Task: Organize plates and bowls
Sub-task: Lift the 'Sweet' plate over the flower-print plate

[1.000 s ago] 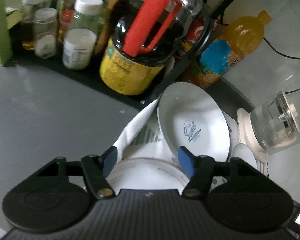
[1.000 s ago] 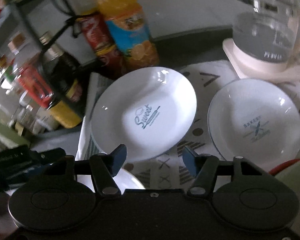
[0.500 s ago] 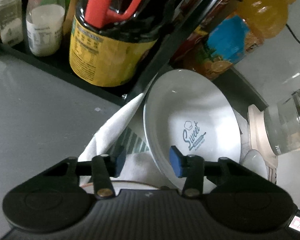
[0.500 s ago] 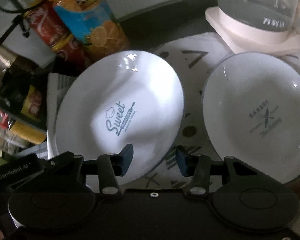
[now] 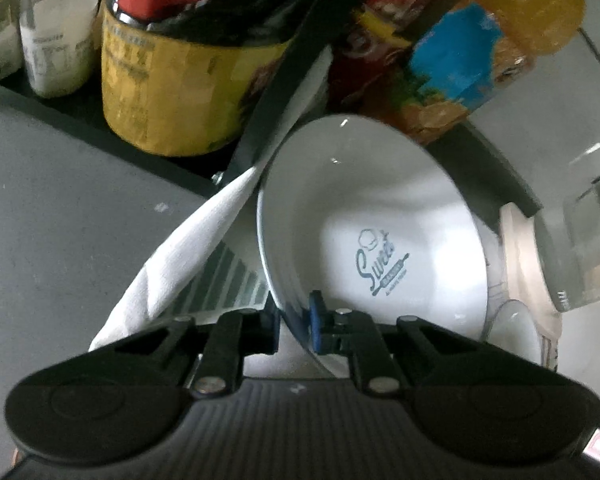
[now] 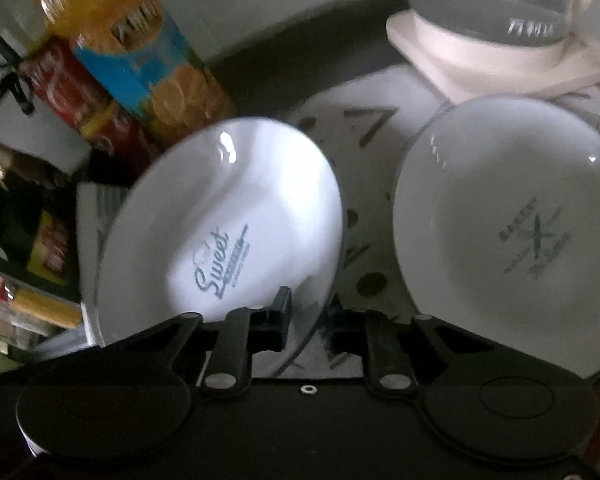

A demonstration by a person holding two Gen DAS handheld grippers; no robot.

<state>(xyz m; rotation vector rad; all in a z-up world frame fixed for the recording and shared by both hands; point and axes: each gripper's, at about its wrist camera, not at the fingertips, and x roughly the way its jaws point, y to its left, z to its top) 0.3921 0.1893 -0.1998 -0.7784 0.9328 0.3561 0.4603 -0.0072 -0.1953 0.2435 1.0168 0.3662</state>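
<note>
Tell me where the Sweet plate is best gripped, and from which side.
By its thin rim, from the near edge. The Sweet plate is wide and shallow, with only the lip narrow enough for jaws. The left gripper and right gripper each pinch that near rim, one pad inside, one underneath.

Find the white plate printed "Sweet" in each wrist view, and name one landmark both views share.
Left wrist: "Sweet" plate centre-right, its near rim clamped in the left tool.
Right wrist: centre-left, rim in the right tool.
Shared landmark: orange juice bottle behind it.
</note>
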